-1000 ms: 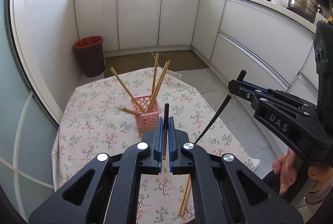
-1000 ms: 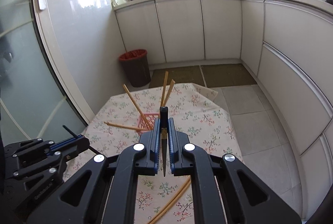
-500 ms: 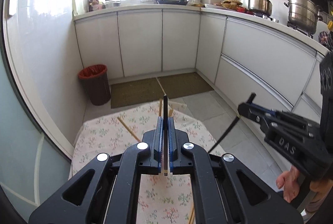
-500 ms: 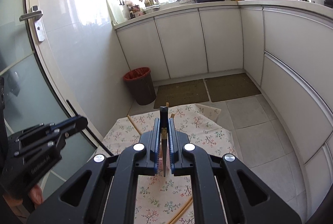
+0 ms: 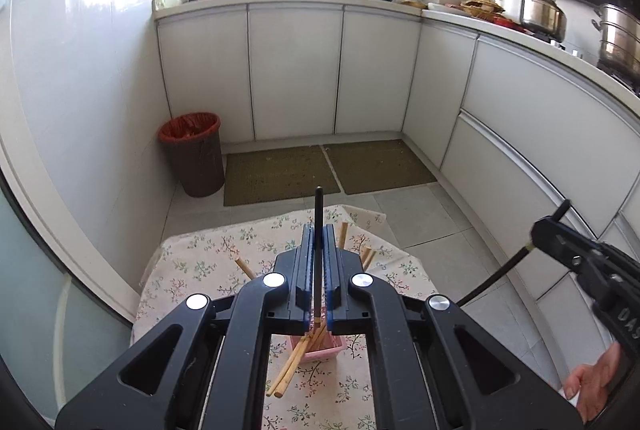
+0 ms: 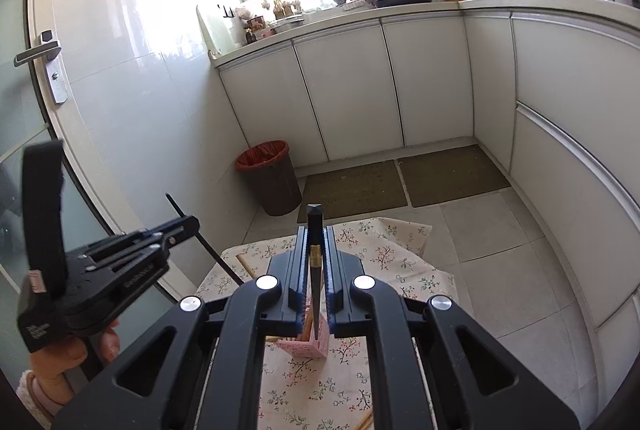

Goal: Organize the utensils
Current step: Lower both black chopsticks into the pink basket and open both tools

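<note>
Two dark chopsticks are in hand, one per tool. The left tool (image 5: 316, 266) is clenched on a black chopstick (image 5: 318, 230) that stands upright between its pads; the right tool (image 6: 315, 270) grips another black chopstick (image 6: 314, 230) the same way. Both hang above the pink basket (image 5: 320, 348), which sits near the middle of the desk (image 5: 200, 262) on a floral cloth.

Several wooden chopsticks (image 5: 296, 362) already lean in the basket, so the sorting looks well along. Left to do, I judge: drop these two in, then collect the loose wooden stick (image 6: 365, 422) lying at the desk's near edge.

Those splayed wooden sticks crowd the basket's mouth and may deflect an incoming tip. A bin (image 5: 194, 154) and floor mats stand beyond the desk's far edge, well clear.
</note>
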{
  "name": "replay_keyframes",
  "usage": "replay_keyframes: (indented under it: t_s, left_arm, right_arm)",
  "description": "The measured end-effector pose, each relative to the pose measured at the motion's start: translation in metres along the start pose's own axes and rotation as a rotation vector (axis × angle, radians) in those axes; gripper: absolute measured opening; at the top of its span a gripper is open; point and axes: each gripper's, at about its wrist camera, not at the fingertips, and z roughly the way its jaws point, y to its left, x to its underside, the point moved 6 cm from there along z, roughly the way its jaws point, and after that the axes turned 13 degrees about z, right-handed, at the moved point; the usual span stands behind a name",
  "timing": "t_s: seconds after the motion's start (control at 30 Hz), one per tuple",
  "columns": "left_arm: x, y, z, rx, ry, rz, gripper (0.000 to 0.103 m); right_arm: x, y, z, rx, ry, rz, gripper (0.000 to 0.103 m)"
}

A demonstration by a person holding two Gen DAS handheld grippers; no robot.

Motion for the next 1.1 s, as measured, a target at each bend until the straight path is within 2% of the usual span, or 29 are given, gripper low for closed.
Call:
replay_keyframes:
  t_s: [0.17,0.23,0.33,0.5,0.57,0.73,0.83,0.9,1.0,1.07,1.1]
  left_arm:
    - [0.042,0.008,0.054,0.017,0.122,-0.049,0.005]
    - [0.056,0.009,0.062,0.026,0.152,-0.054,0.005]
    - [0.056,0.015,0.044,0.031,0.111,-0.076,0.005]
    - [0.034,0.035,0.000,0.002,0.016,-0.086,0.010]
    - [0.027,0.040,-0.006,-0.003,-0.004,-0.092,0.012]
    - [0.034,0.051,-0.011,-0.024,0.000,-0.103,0.012]
    - [0.046,0.056,-0.006,-0.022,0.028,-0.138,0.012]
    - [0.051,0.058,-0.006,-0.031,0.043,-0.136,0.013]
    - [0.052,0.061,-0.013,-0.046,0.041,-0.125,0.015]
    - [0.050,0.063,-0.020,-0.064,0.028,-0.126,0.020]
    - [0.048,0.063,-0.025,-0.069,0.018,-0.124,0.021]
  right_arm:
    - [0.007,-0.002,0.020,-0.009,0.024,0.011,0.007]
    - [0.009,0.000,0.025,-0.017,0.026,0.009,0.007]
    - [0.010,0.007,0.032,-0.029,0.023,0.001,0.007]
    - [0.014,0.020,0.045,-0.042,0.025,-0.009,0.007]
    - [0.016,0.025,0.052,-0.041,0.024,-0.017,0.007]
    - [0.035,0.034,0.081,-0.058,0.034,-0.032,0.007]
    - [0.057,0.034,0.114,-0.053,0.050,-0.052,0.009]
    - [0.068,0.031,0.128,-0.034,0.090,-0.042,0.012]
    - [0.066,0.030,0.122,-0.027,0.100,-0.036,0.016]
    - [0.058,0.031,0.105,-0.009,0.065,-0.054,0.029]
    - [0.054,0.032,0.097,0.002,0.048,-0.063,0.031]
